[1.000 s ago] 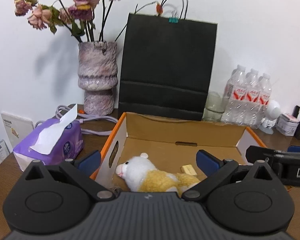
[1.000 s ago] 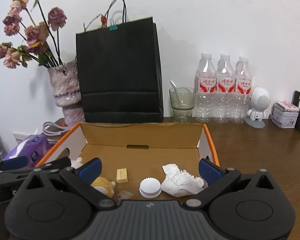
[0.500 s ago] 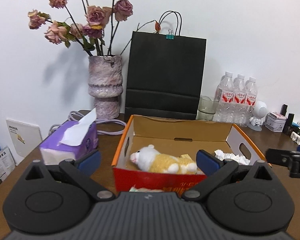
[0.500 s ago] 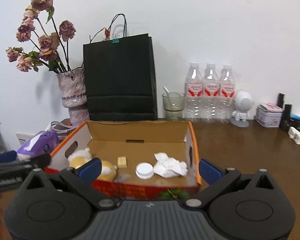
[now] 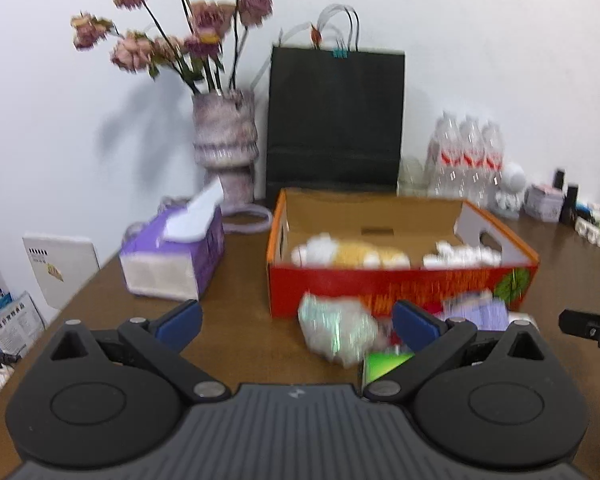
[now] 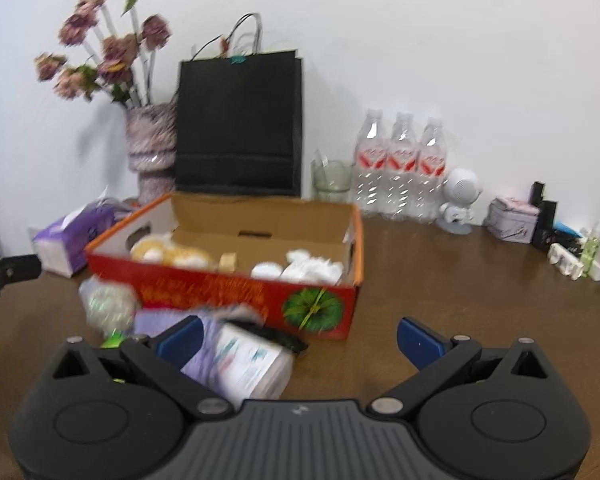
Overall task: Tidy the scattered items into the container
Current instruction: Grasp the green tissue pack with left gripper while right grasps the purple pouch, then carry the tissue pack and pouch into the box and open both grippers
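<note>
left wrist view: both spread grippers have backed off the box.

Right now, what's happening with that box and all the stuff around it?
A person holds a gripper in each hand and is tidying things into the red cardboard box. A plush toy, a white cap and crumpled tissue are already inside. A shiny crumpled wrapper and a white-and-purple packet lie on the table in front. The left gripper and right gripper are open, holding nothing.

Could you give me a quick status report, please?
Both claws, left claw and right claw, open, empty. Box part-filled. Crinkly wad, white packet remain outside. Nothing blocking.
</note>
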A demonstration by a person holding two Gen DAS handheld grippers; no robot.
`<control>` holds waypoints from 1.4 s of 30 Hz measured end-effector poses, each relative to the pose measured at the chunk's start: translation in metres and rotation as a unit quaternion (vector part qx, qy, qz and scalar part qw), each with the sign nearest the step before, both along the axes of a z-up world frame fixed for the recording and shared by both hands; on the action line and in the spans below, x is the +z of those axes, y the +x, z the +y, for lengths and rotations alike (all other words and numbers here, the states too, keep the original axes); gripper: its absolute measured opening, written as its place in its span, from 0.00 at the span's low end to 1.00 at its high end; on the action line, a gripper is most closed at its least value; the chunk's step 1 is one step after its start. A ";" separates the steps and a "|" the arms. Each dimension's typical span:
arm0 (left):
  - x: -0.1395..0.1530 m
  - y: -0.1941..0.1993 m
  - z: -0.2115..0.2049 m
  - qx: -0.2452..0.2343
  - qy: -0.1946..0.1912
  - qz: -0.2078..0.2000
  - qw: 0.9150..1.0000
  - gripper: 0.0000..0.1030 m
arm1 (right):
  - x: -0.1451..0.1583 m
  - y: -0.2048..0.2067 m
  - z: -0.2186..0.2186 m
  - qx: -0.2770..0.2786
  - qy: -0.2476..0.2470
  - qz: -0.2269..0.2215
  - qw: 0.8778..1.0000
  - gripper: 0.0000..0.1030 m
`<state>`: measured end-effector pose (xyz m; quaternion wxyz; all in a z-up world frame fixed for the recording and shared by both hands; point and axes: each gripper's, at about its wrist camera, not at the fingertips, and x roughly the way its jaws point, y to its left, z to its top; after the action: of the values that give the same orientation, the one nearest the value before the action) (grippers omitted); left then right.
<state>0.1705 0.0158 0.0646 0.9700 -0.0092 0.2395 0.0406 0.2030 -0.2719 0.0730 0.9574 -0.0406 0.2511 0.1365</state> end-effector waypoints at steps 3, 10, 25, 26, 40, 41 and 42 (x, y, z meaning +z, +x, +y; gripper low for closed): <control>-0.020 0.001 -0.006 -0.019 -0.002 0.032 0.999 1.00 | -0.018 -0.011 0.010 0.020 0.002 0.017 1.000 1.00; -0.049 0.015 -0.027 -0.045 -0.002 0.070 0.997 1.00 | -0.045 -0.028 0.031 0.043 0.009 0.048 0.998 0.90; -0.060 0.019 -0.029 -0.086 -0.029 0.069 0.993 0.45 | -0.059 -0.009 0.053 0.105 0.067 0.102 0.987 0.05; -0.058 0.016 -0.027 -0.086 -0.028 0.065 0.994 0.45 | -0.057 -0.012 0.052 0.106 0.069 0.094 0.988 0.04; -0.035 -0.007 -0.024 -0.092 -0.042 0.032 0.994 0.45 | -0.024 -0.029 0.043 0.100 0.082 0.020 0.991 0.02; -0.033 -0.008 -0.025 -0.092 -0.043 0.029 0.994 0.45 | -0.022 -0.030 0.043 0.100 0.082 0.017 0.991 0.02; -0.031 -0.009 -0.024 -0.093 -0.044 0.025 0.994 0.45 | -0.019 -0.032 0.042 0.100 0.082 0.012 0.992 0.02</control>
<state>0.1613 -0.0086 0.0341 0.9618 -0.0286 0.2654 -0.0604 0.1714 -0.2301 0.0538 0.9359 0.0152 0.2456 0.2521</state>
